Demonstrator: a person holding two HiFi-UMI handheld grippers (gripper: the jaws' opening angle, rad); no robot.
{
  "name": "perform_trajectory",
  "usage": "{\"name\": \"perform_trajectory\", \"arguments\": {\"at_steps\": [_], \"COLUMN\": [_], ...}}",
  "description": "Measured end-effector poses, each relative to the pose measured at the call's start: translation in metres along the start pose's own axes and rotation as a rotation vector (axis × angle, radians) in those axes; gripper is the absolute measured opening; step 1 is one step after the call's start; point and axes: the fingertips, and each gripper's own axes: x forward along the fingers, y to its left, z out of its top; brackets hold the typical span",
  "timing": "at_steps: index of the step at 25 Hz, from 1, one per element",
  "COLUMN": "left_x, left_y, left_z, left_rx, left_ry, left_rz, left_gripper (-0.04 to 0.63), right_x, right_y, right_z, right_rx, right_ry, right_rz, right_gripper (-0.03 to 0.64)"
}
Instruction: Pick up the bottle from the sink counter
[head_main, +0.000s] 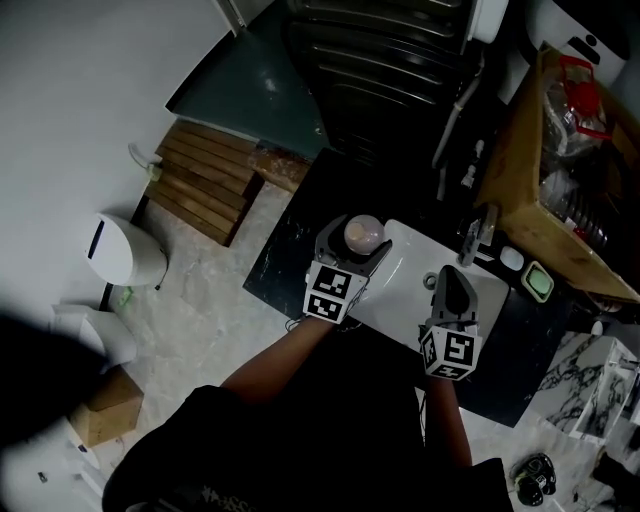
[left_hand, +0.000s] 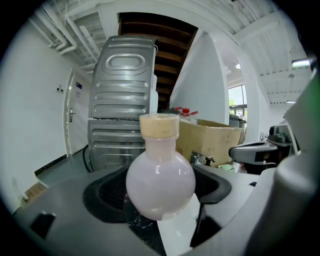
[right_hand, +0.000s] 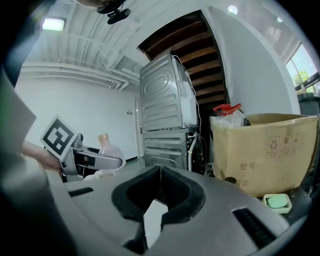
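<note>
A round pale-pink bottle (head_main: 364, 233) with a cork-coloured cap sits upright between the jaws of my left gripper (head_main: 351, 243), over the left end of the white sink (head_main: 398, 292). In the left gripper view the bottle (left_hand: 160, 180) fills the gap of the left gripper (left_hand: 160, 202), which is shut on its round body. My right gripper (head_main: 447, 273) hovers over the sink's right part, apart from the bottle. Its jaws meet with nothing between them in the right gripper view (right_hand: 159, 172), where the bottle (right_hand: 106, 146) shows at the left.
The black counter (head_main: 277, 250) surrounds the sink. A faucet (head_main: 478, 235) and a green soap dish (head_main: 538, 282) stand at its far right. Behind are a cardboard box (head_main: 560, 160) and a stacked grey washing machine (left_hand: 122, 100). A white bin (head_main: 125, 250) stands on the floor at left.
</note>
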Motion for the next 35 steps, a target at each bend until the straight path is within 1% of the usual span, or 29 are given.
{"name": "perform_trajectory", "arguments": {"at_steps": [4,9,14,18,21,25,28,35], "left_x": [-0.020,-0.040,-0.057,-0.069,-0.070,-0.076,-0.077,-0.077], "left_y": [-0.016,-0.036,-0.055,-0.067,-0.073,-0.077,-0.082,-0.087], "left_z": [0.007,0.012,0.022,0.023,0.022,0.022,0.024,0.026], "left_rx": [-0.020,-0.025,-0.027,-0.022,-0.010,0.006,0.000,0.059], "left_ry": [-0.055,-0.081,-0.134,-0.178,-0.188,-0.189,-0.177,-0.165], "left_rz": [0.004,0.037,0.051,0.054,0.031,-0.005,-0.061,-0.154], "left_gripper": [0.382,0.382,0.382,0.382,0.382,0.382,0.382,0.382], "right_x": [-0.013,-0.034,-0.051,-0.067,-0.073,-0.082,-0.086,-0.093], "right_y": [0.000,-0.004,-0.013,-0.023,-0.027,-0.020,-0.014,-0.001], "right_z": [0.003,0.000,-0.002,-0.002,0.000,0.002,0.003,0.004], "right_rx": [-0.022,-0.028,-0.049,-0.032,-0.025,-0.025,-0.030,-0.023], "right_ry": [-0.003,0.003,0.019,0.018,0.014,0.018,0.021,0.034], "right_rz": [0.024,0.039,0.006,-0.039,-0.074,-0.103,-0.115,-0.152], "right_gripper": [0.038,0.038,0.038,0.038,0.038,0.038,0.038,0.038]}}
